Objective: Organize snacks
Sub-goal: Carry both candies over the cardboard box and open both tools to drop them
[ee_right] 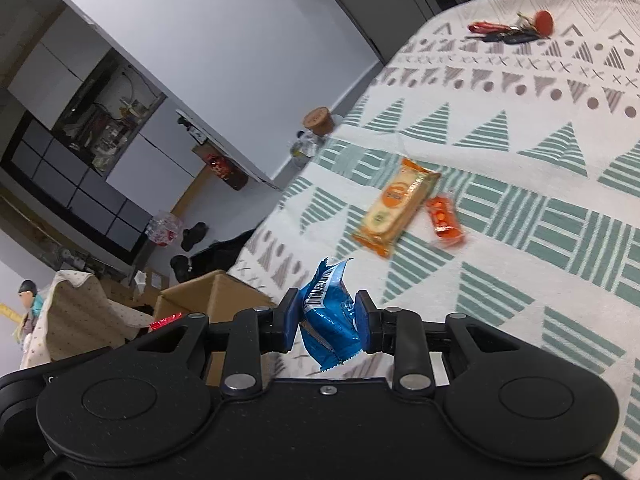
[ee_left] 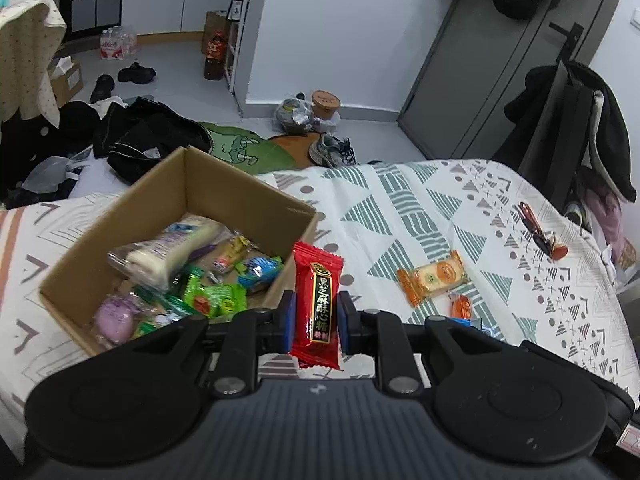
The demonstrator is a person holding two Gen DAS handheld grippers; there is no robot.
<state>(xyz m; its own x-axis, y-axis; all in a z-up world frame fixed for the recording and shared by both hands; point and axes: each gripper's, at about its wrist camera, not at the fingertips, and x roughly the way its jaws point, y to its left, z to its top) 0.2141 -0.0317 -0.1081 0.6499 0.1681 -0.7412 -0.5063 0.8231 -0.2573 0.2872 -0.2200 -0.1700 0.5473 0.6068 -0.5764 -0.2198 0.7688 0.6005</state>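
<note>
Two snacks are already off the bedspread, one in each gripper. The left gripper [ee_left: 316, 314] pinches a red rectangular candy wrapper with black and gold lettering [ee_left: 318, 304] across its short width, so the packet's long axis runs forward along the fingers and its far end points out over the near right corner of the open brown cardboard box [ee_left: 188, 188]. That box lies ahead and to the left of the left gripper, just beside the wrapper's edge, and it already holds a jumble of green, blue, white and purple packets. Judging by this, the left hand is the nearer one to the box, and a short move leftward and forward would bring the red wrapper over the opening.

The right gripper [ee_right: 326, 320] is pressed onto a crumpled blue foil packet with a barcode [ee_right: 328, 316], held upright between the blue pads. In the right wrist view the box [ee_right: 208, 292] shows only as a corner to the left, beyond the gripper, so the right hand probably has farther to travel.

Still lying on the patterned white and green bedspread [ee_left: 400, 208] are an orange and cream biscuit packet [ee_left: 434, 278] and a small orange sweet wrapper [ee_left: 461, 306] just beside it, to the right of the box. A bunch of keys with a red tag [ee_left: 540, 236] lies well apart, near the far edge.
</note>
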